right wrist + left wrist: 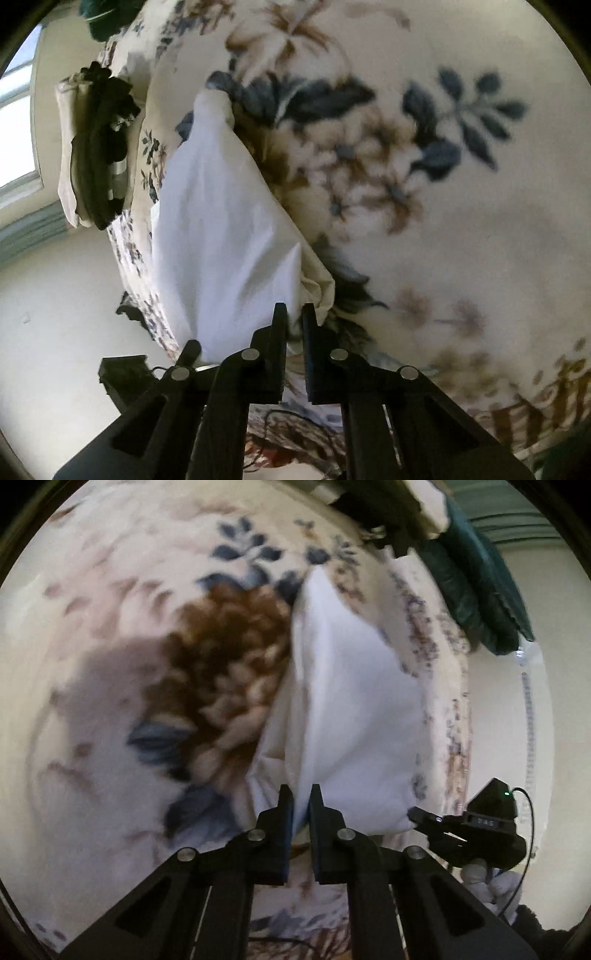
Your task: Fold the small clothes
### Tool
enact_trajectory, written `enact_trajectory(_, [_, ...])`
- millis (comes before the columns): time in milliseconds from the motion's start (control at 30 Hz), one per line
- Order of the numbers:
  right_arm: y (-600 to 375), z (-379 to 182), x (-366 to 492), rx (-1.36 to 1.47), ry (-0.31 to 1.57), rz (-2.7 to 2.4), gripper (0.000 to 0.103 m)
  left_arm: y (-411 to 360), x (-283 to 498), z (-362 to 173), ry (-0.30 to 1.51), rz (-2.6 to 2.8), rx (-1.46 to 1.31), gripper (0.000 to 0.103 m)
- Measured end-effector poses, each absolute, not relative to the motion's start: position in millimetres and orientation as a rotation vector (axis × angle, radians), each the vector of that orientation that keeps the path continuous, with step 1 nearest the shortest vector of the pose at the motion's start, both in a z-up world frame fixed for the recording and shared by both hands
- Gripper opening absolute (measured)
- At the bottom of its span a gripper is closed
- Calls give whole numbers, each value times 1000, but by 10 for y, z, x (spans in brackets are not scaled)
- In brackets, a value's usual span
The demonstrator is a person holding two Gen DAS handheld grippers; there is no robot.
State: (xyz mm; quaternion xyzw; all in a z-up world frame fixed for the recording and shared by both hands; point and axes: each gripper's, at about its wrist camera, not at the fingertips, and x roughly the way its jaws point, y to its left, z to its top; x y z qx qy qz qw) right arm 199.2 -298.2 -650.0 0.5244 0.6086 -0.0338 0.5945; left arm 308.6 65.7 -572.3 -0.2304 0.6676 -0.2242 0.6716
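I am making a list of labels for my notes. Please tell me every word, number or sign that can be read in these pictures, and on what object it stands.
Small pale characters on the other gripper's black body, left wrist view: too blurred to read.
Nothing else bears any text.

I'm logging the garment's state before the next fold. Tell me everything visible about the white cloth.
The white cloth is plain, thin woven-looking fabric, softly creased and doubled into layers, with a cream edge showing. It hangs stretched over the floral blanket, one end trailing onto it. The left gripper and right gripper each pinch a near corner between their fingers.
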Motion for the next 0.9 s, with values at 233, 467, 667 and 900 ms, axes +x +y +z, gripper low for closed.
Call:
enact_trajectory(233, [-3149, -6535, 2073, 1133, 1525, -41, 14, 719, 3185, -5667, 1549, -487, -534, 18])
enact_trajectory(467, [-3601, -6575, 2739, 1235, 1329, -1, 56, 426, 4055, -5860, 1457, -487, -534, 22])
enact_trajectory(667, [-3724, -6623, 3282, 1201, 1251, 6, 3, 207, 4484, -5994, 1415, -518, -523, 5])
enact_trajectory(900, [-3577, -6329, 3665, 1049, 1235, 15, 3, 490, 4401, -5756, 1342, -447, -566, 3])
